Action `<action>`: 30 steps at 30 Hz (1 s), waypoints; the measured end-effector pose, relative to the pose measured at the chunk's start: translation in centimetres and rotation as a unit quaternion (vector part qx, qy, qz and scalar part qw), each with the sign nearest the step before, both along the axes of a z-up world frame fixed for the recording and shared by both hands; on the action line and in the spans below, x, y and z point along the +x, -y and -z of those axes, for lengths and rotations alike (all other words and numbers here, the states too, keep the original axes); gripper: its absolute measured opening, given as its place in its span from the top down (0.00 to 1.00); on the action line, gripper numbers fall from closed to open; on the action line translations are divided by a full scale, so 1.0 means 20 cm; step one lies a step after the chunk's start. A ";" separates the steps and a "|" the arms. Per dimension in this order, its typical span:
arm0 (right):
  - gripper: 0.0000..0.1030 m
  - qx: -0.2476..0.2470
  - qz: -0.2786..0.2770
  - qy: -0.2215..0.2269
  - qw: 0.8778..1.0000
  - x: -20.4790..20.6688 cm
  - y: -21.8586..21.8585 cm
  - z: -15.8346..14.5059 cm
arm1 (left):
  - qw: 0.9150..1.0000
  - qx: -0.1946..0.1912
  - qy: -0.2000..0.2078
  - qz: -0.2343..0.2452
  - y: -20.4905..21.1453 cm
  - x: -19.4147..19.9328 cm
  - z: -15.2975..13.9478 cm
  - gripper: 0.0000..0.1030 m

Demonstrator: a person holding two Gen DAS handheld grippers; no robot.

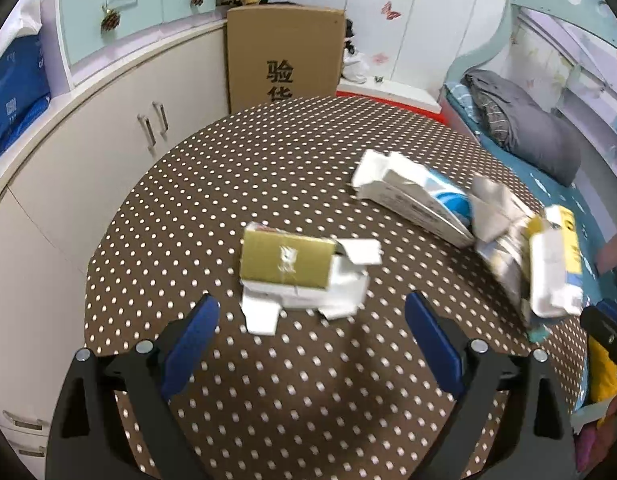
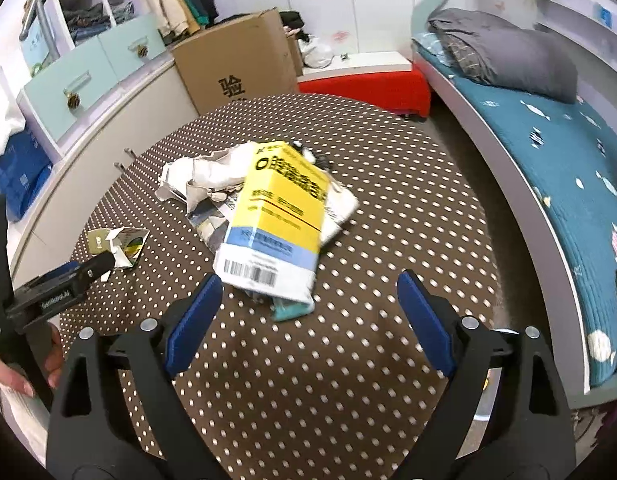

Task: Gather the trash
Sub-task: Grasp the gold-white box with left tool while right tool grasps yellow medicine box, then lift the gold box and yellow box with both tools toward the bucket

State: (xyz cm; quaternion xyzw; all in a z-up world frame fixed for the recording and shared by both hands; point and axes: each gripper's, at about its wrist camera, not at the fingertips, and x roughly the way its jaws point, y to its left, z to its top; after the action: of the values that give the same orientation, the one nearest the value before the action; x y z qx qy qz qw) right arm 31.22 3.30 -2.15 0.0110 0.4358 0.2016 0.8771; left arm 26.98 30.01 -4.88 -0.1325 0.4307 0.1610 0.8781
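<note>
A torn gold and white carton [image 1: 300, 276] lies on the brown dotted table [image 1: 268, 168], just ahead of my open left gripper [image 1: 312, 320], whose blue pads hold nothing. To its right lie a flattened white and blue box [image 1: 416, 196], crumpled paper [image 1: 496, 208] and a yellow and white box [image 1: 554, 264]. In the right wrist view the yellow box [image 2: 276, 220] rests on crumpled paper [image 2: 204, 176] just beyond my open, empty right gripper [image 2: 308, 300]. The gold carton [image 2: 116, 244] sits far left, near the left gripper [image 2: 68, 276].
White cabinets [image 1: 108, 152] with mint drawers run along the left. A tall cardboard box [image 1: 284, 56] stands behind the table beside a red stool [image 2: 368, 84]. A bed [image 2: 548, 152] with a teal cover and grey pillow lies to the right. A hand [image 2: 12, 376] shows at lower left.
</note>
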 end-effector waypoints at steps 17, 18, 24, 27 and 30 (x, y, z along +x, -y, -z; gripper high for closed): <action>0.35 0.026 -0.047 -0.006 0.999 0.10 -0.12 0.00 | 1.000 -0.002 0.012 0.010 -0.01 0.06 0.03 0.33; 0.35 0.028 -0.046 -0.002 0.999 0.09 -0.11 -0.01 | 1.000 0.000 0.014 0.011 0.00 0.04 0.03 0.33; 0.38 0.039 -0.037 0.005 0.999 0.02 -0.02 -0.06 | 0.999 0.013 0.020 0.029 0.12 -0.03 -0.02 0.33; 0.39 0.046 -0.033 0.007 0.998 -0.01 0.03 -0.07 | 0.999 0.012 0.020 0.037 0.19 -0.04 -0.03 0.33; 0.40 0.050 -0.027 0.011 0.998 -0.04 0.08 -0.08 | 0.998 0.014 0.023 0.051 0.27 -0.05 -0.06 0.33</action>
State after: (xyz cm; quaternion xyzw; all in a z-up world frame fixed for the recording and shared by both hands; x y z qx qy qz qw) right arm 30.44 1.65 -0.45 0.0407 0.4160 0.2463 0.8744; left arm 26.03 24.53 -3.75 -0.1019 0.4140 0.1193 0.8967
